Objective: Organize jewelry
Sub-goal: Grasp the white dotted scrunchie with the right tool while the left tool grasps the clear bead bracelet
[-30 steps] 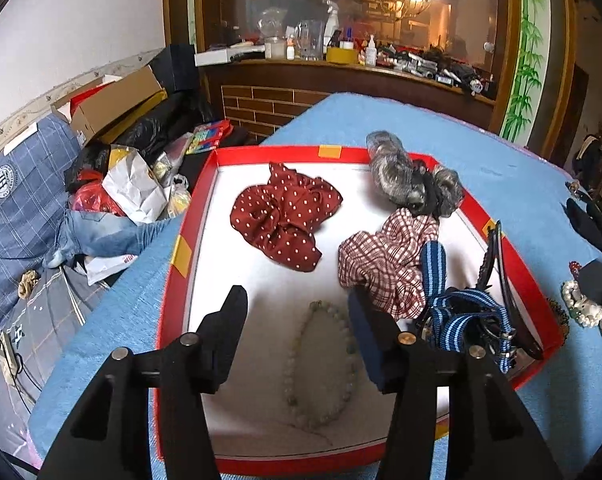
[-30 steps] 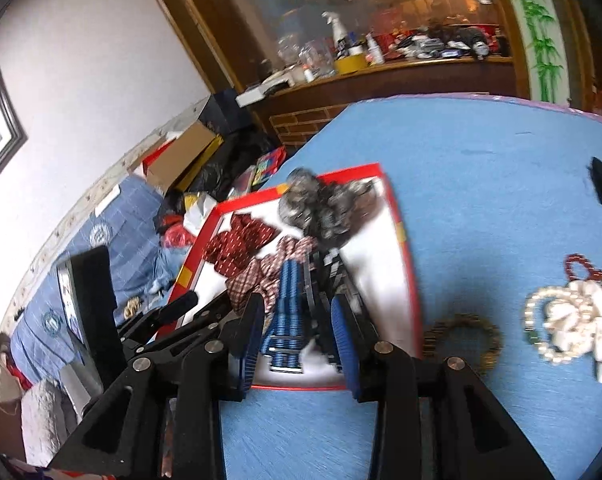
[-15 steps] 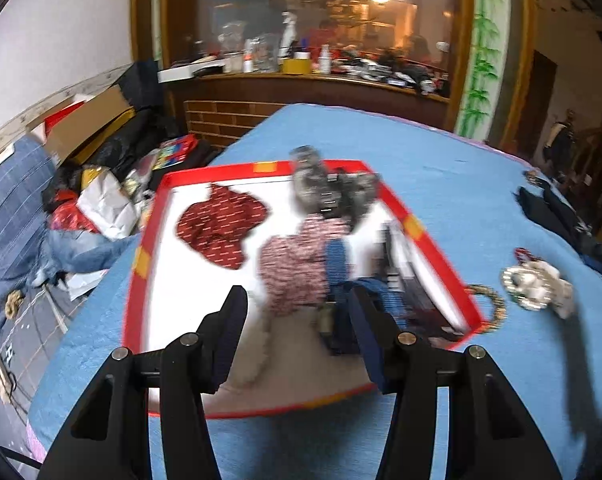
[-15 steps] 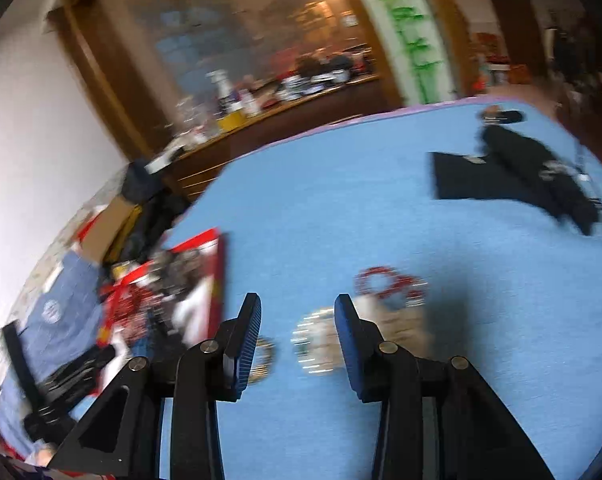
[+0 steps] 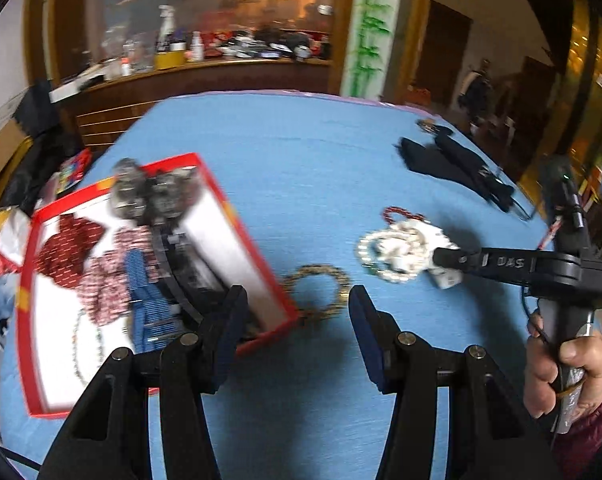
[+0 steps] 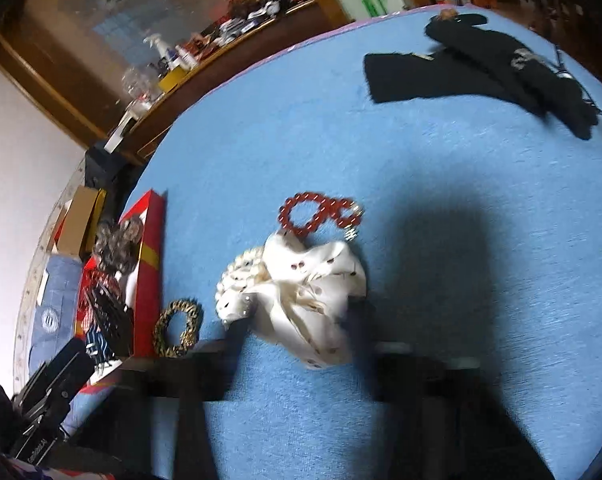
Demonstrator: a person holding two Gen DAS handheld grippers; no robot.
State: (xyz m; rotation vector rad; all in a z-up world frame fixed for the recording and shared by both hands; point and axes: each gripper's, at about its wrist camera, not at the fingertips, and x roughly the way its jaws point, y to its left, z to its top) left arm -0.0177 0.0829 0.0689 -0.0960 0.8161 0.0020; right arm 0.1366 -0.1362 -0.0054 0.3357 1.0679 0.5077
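Observation:
A white scrunchie [image 6: 309,280] lies on the blue table with a pearl bracelet [image 6: 237,276] beside it and a red bead bracelet [image 6: 313,212] just behind. My right gripper [image 6: 299,320] is down on the scrunchie; its blurred fingers sit at either side of the cloth and the jaws are closing onto it. In the left wrist view the right gripper [image 5: 437,258] reaches the scrunchie [image 5: 405,248] from the right. My left gripper [image 5: 297,320] hovers open and holds nothing, above a gold chain bracelet [image 5: 321,284] beside the red box [image 5: 257,260].
The red box holds several scrunchies, a striped band and a bead necklace. Black cloth pieces [image 5: 453,168] lie at the far right of the table. A hand [image 5: 561,372] grips the right tool's handle. Clutter and a wooden counter lie beyond the table's left and far edges.
Both views have swung right, away from the box. The right gripper left the box, came down over the white scrunchie, and its fingers now blur around it. The left gripper stays open.

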